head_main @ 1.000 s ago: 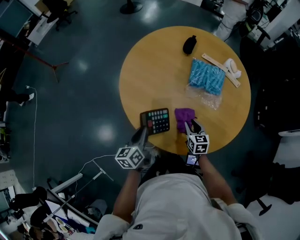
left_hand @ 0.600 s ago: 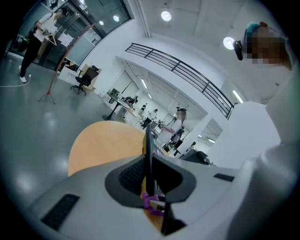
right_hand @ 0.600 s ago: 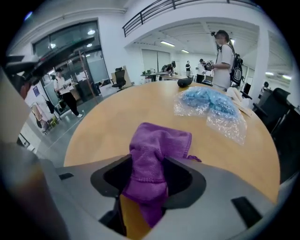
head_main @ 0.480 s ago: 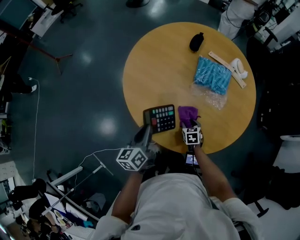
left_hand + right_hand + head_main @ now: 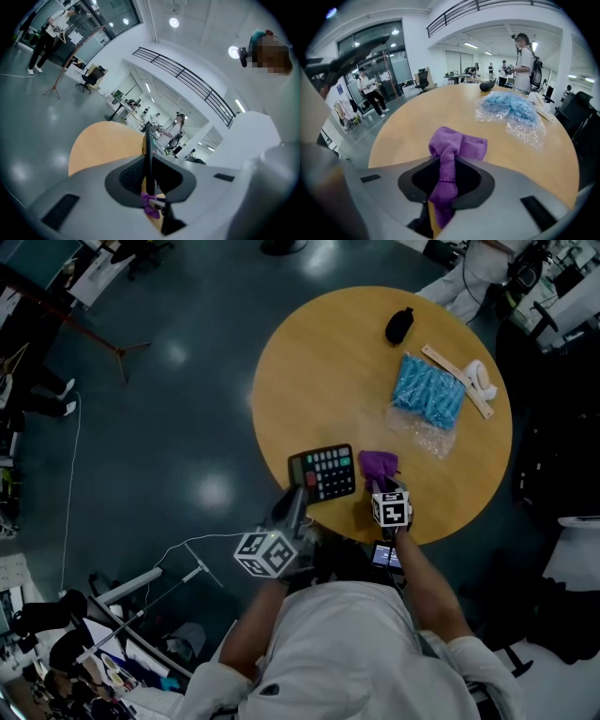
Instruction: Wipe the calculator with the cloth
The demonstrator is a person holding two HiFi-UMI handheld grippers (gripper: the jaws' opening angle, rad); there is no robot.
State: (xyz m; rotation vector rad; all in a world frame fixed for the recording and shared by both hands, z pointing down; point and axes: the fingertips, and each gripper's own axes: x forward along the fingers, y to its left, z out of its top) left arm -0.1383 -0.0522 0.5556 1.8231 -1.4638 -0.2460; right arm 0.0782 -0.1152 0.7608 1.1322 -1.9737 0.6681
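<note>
Head view: the round table [image 5: 309,362] carries the calculator [image 5: 322,473] at its 7 o'clock edge, with the purple cloth [image 5: 378,465] just beside it at the calculator's 3 o'clock. A blue bag [image 5: 428,390] lies at the table's 2 o'clock and a black object [image 5: 399,325] at 12 o'clock. The left gripper [image 5: 297,500] meets the calculator's near corner; the right gripper [image 5: 384,487] sits over the cloth's near edge. Left gripper view: the jaws pinch the calculator, which appears edge-on as a thin dark slab upright between them. Right gripper view: the jaws are closing on the cloth, which is gathered into a narrow band between them, its far end bunched on the table at 12 o'clock.
</note>
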